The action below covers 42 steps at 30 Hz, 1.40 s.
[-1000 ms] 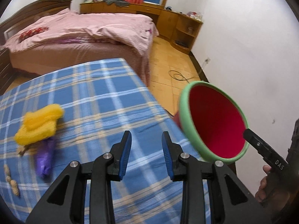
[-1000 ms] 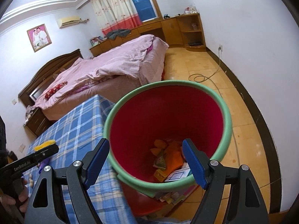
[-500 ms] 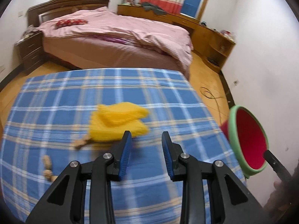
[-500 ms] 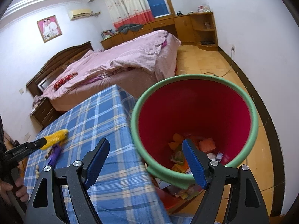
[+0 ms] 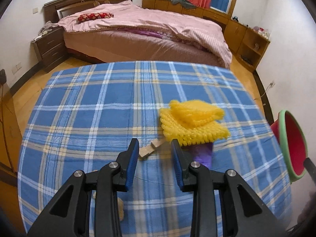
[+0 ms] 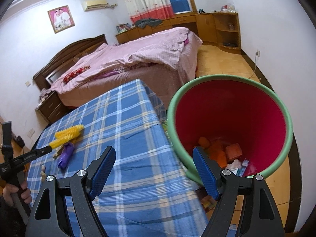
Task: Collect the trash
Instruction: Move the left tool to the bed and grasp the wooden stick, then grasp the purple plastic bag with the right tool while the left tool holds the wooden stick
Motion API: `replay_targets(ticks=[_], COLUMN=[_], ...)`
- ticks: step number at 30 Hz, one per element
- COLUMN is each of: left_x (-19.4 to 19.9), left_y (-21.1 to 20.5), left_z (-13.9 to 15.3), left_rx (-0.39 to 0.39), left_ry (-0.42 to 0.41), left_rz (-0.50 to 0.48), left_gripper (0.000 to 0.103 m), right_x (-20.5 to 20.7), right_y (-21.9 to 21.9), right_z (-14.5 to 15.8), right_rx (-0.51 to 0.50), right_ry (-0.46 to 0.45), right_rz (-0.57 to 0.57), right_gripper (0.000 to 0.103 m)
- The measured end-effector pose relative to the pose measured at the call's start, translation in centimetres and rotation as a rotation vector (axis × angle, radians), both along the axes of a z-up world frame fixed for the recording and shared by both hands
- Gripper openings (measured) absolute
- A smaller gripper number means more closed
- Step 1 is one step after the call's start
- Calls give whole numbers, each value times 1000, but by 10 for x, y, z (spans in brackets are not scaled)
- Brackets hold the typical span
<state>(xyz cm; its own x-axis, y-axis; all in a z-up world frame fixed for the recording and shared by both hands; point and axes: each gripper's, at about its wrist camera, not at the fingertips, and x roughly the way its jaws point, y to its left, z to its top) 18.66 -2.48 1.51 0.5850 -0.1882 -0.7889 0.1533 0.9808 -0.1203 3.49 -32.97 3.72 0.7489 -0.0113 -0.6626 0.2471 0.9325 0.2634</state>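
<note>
Right side of the right wrist view: the red bin (image 6: pixel 231 122) with the green rim sits tilted toward the camera, trash already in its bottom. Right gripper (image 6: pixel 156 169) straddles the near rim, jaws spread wide. I can't tell whether the pads actually bear on the rim. If they don't, or the hold is marginal, the bin can tip and dump its load on the floor.

Centre of the left wrist view: the plaid surface (image 5: pixel 88 102) carries what's left. The yellow knit scrubber (image 5: pixel 194 123) lies stacked in two layers right of centre, a purple wrapper (image 5: pixel 203 152) tucked under its near edge and a small wooden piece (image 5: pixel 151 149) just beside it on the left. Left gripper (image 5: pixel 154 161) hovers above, jaws partly open and empty — nothing between the pads.

Risks, as I read it:
- jaws line up on the gap between wooden piece and scrubber — closing here may pinch the cloth
- grabbing only the scrubber's top layer likely leaves the lower layer and wrapper behind
- peanut shells (image 6: pixel 42 172) at lower left of the right wrist view are tiny, easy to miss or flick off the surface
</note>
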Motion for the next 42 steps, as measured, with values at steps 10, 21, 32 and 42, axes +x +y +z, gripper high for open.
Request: replay_targets(ticks=[10, 21, 32, 42], left_x=[16, 22, 11, -23], left_y=[-4, -25, -16, 27], left_z=[-17, -25, -25, -13], left_rx=[0, 68, 4, -119], left_ry=[41, 46, 65, 22], left_rz=[-80, -132, -111, 32], left_gripper=[33, 33, 10, 10], right_x=[17, 25, 29, 42], right_y=[21, 27, 30, 66], right_z=[-8, -14, -15, -15], right_rx=[-14, -10, 5, 1], right_ry=[39, 63, 71, 76], right_rz=[31, 47, 67, 146], right_gripper=[81, 81, 81, 81])
